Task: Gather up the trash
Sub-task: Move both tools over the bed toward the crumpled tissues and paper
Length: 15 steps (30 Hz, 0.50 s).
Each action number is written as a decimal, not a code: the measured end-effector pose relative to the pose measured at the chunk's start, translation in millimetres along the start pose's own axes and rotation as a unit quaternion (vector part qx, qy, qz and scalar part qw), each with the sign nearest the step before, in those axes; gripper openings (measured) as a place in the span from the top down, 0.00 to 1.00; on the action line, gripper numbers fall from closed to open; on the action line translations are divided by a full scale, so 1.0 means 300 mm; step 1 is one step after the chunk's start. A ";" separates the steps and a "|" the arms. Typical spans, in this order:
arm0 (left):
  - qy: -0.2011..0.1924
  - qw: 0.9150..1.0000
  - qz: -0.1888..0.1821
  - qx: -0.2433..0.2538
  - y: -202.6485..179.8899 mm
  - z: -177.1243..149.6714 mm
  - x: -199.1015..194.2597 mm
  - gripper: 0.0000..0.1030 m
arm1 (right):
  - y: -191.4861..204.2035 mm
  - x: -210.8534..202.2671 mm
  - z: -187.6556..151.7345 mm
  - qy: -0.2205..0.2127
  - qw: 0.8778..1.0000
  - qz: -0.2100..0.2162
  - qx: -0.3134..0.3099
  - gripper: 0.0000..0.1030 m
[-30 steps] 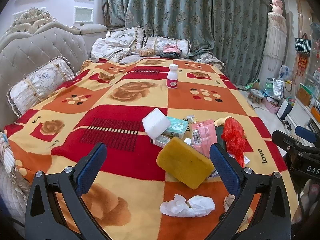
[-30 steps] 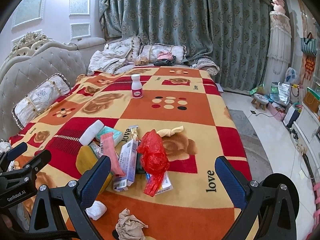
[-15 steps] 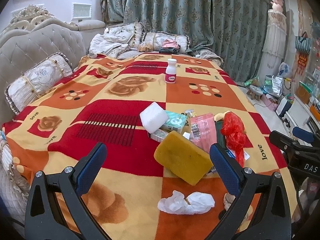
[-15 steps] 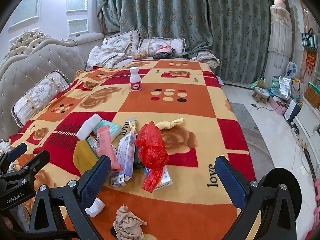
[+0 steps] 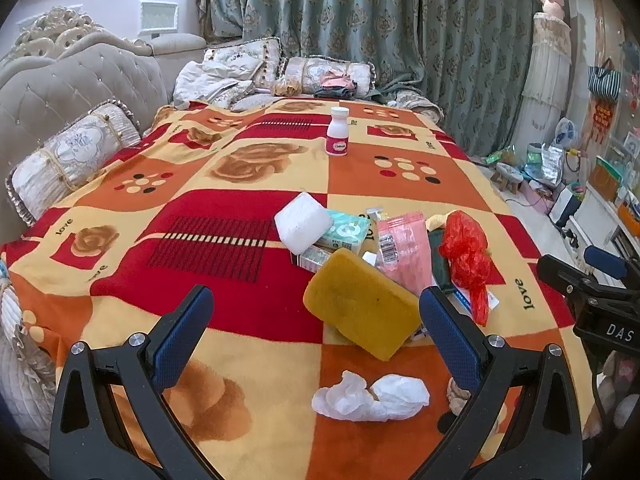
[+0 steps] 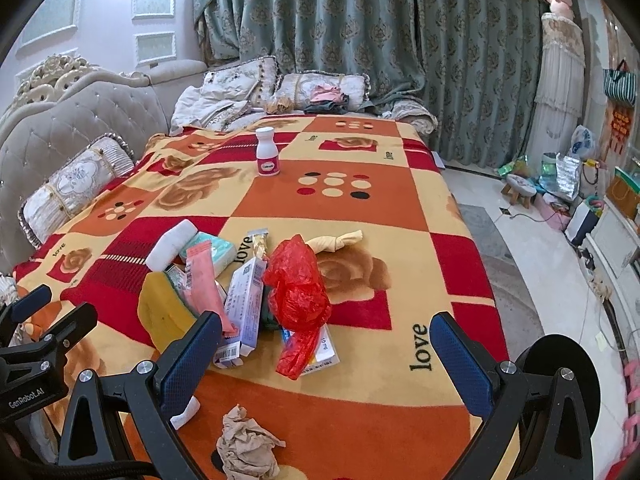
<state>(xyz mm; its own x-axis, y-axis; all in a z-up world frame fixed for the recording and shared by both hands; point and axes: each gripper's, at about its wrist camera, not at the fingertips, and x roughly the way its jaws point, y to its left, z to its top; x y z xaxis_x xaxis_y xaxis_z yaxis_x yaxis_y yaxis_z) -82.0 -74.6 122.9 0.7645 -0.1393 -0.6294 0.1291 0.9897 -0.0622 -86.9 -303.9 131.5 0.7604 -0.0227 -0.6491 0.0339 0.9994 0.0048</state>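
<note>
Blanket (image 5: 248,280): white tissue wad (image 5: 370,398) between spread left fingers (image 5: 182,330).

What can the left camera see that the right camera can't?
Only the left view shows the whole white tissue near the bed's front edge. Only the right view shows the full beige crumpled wad and the black round thing beside the bed. Both show the yellow sponge, red bag and white bottle, and both grippers' fingers are open and empty.
</note>
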 end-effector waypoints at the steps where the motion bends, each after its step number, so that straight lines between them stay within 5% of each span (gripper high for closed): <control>1: 0.001 1.000 0.000 0.001 0.000 -0.002 0.002 0.01 | 0.000 0.000 -0.002 -0.001 1.000 0.002 -0.001 0.00; 15: 0.043 0.999 -0.017 0.015 0.024 -0.054 0.045 0.01 | -0.014 0.059 -0.071 0.039 0.998 0.041 -0.010 0.00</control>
<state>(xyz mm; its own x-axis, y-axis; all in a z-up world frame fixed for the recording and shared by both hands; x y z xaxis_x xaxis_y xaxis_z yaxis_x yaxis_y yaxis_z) -81.0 -68.9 101.4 0.7028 -0.1688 -0.6910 0.1737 0.9828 -0.0634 -87.5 -307.8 103.8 0.7067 0.0605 -0.7049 -0.0400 0.9982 0.0455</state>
